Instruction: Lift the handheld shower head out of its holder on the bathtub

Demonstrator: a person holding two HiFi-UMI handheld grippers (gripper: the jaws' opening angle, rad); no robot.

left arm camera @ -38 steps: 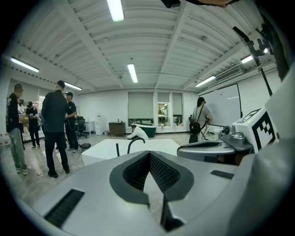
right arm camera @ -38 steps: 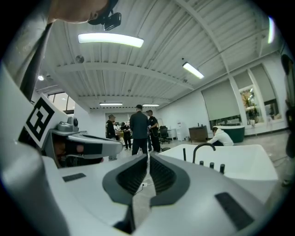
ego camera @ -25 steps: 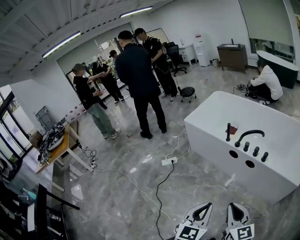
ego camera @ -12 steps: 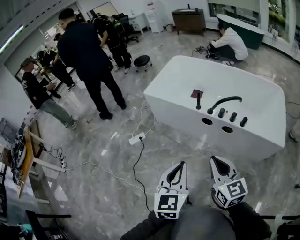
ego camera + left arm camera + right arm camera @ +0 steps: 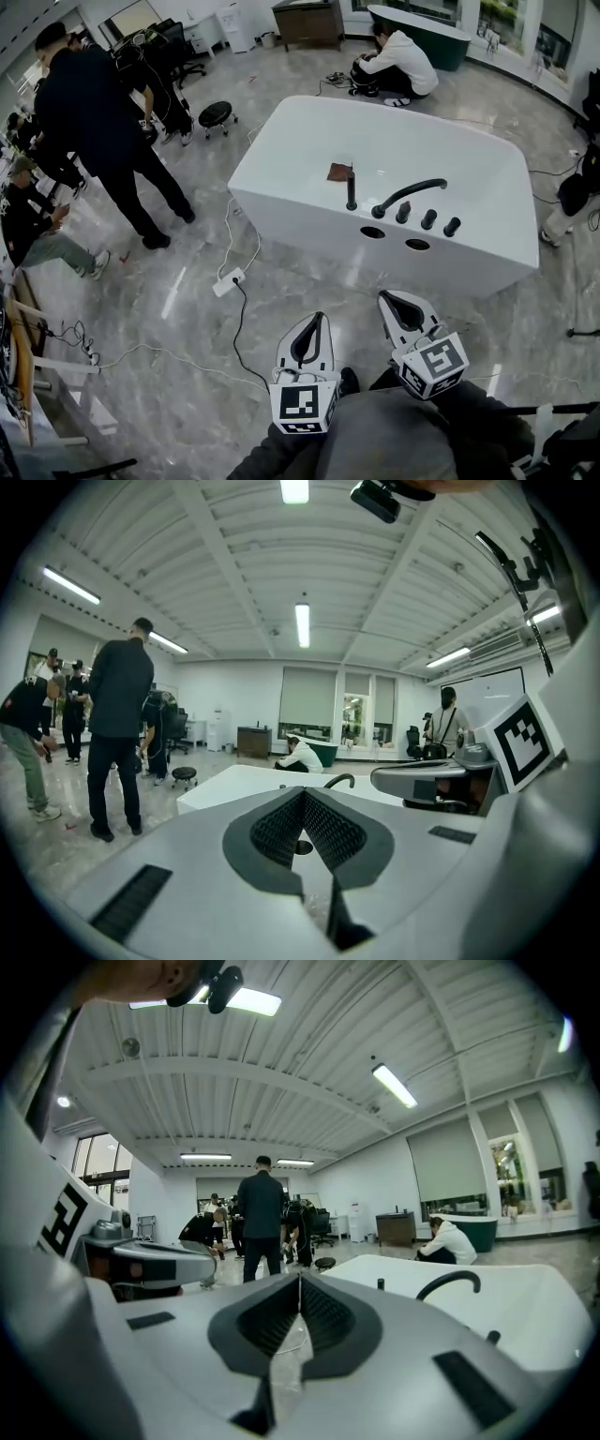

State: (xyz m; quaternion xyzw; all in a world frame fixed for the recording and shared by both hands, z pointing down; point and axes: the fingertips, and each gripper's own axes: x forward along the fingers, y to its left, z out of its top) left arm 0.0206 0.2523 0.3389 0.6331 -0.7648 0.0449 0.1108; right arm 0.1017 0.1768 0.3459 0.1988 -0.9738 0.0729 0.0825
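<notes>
On the rim of the white bathtub (image 5: pixel 469 258) the handheld shower head (image 5: pixel 352 190) stands upright in its holder. Left gripper (image 5: pixel 318 319) and right gripper (image 5: pixel 385 297), both closed and empty, are well apart from it. Only the head view shows the power strip (image 5: pixel 228 280) on the floor.

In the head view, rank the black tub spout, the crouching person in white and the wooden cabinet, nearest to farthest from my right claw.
1. Black spout, on the tub rim ahead of the right claw.
2. Crouching person in white, beyond the tub.
3. Wooden cabinet, at the room's far end.
</notes>
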